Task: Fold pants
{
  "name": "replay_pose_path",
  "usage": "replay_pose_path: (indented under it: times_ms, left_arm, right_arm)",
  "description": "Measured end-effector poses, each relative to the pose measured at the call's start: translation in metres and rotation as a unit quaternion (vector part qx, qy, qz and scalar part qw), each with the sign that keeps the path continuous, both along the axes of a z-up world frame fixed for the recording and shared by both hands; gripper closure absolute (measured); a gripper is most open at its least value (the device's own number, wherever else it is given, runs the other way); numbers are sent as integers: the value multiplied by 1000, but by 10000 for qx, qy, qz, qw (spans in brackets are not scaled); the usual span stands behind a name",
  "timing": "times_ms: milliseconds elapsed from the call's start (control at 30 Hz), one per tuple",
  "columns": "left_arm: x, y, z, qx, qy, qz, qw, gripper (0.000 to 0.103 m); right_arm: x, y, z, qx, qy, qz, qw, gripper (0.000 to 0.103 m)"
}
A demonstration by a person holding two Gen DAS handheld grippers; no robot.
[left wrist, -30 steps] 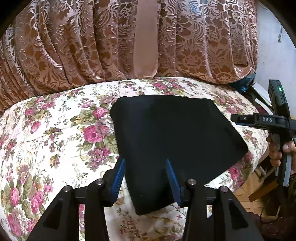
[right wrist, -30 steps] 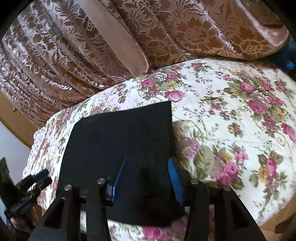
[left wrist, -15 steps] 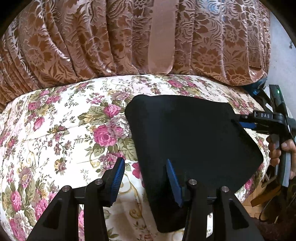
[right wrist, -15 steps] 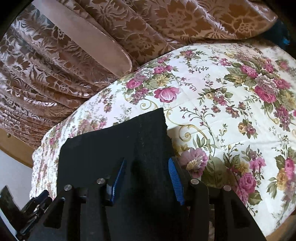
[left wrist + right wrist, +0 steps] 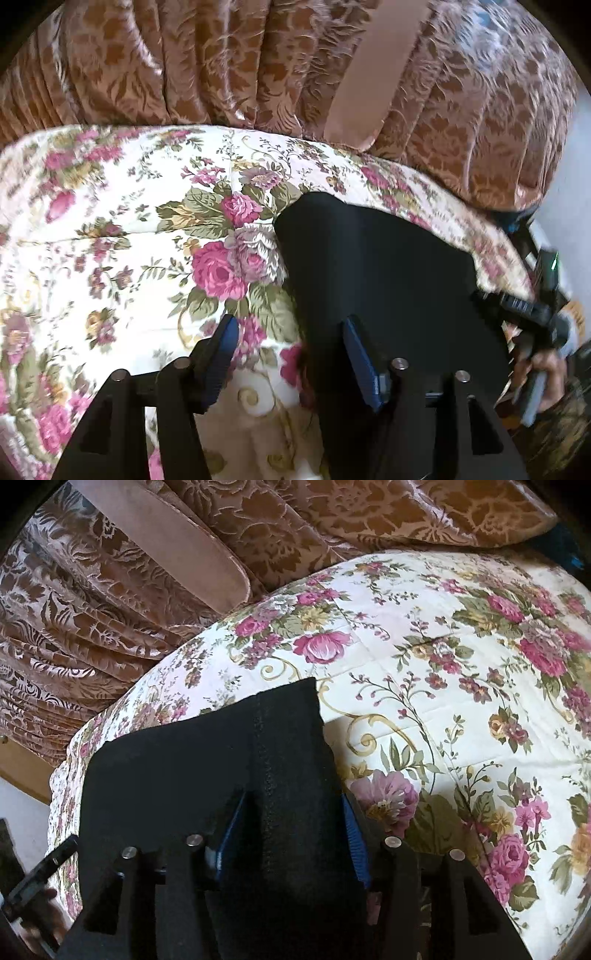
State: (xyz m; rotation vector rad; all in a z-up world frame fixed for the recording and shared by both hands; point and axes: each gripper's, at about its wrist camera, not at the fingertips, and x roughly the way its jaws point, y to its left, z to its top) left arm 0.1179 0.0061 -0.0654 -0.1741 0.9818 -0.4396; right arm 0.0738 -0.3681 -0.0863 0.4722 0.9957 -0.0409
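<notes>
I see the black pants point(image 5: 376, 280) folded into a flat dark shape that lies on the bed's floral bedspread point(image 5: 122, 236). In the left wrist view they fill the lower right part of the frame, and in the right wrist view they fill the lower left and centre point(image 5: 207, 771), with one corner pointing up toward the middle.

My left claw point(image 5: 290, 356) has its blue-padded fingers apart. The left edge of the pants runs between them, so the right finger is over the black cloth and the left finger is over the flowers. The fingers do not press the cloth.

My right claw point(image 5: 291, 825) also stands apart, and the right edge of the pants with a visible seam lies between its fingers. I cannot tell if it touches the fabric.

Behind the bed, in the upper part of both frames, hangs a brown patterned curtain point(image 5: 229, 62).
</notes>
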Motion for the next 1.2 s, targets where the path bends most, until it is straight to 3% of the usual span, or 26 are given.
replay_pose_path:
  times_ms: [133, 333, 733, 800, 900, 1033, 1200]
  left_arm:
    - [21, 7, -13, -619, 466, -104, 9969, 29]
    - [27, 7, -30, -1281, 923, -362, 9868, 27]
    - [34, -17, -56, -1846, 1443, -735, 9694, 29]
    - [36, -19, -61, -1983, 1529, -762, 9652, 32]
    - [34, -21, -62, -2181, 1484, -839, 9609, 47]
    - [27, -26, -50, -2106, 1122, -947, 9665, 64]
    - [26, -24, -30, -2115, 826, -1050, 9682, 67]
  right_arm:
    - [-3, -12, -10, 478, 52, -18, 9988, 43]
    - [-8, -22, -19, 1039, -31, 267, 9942, 41]
    - [-27, -27, -37, 2242, 118, 989, 9694, 31]
    - [-26, -26, -40, 2333, 125, 1053, 9666, 32]
    - [-26, -22, -39, 2221, 110, 1174, 9679, 40]
    - [-25, -16, -29, 1966, 22, 1325, 9715, 54]
    - [-22, -5, -3, 1545, -174, 1552, 9756, 59]
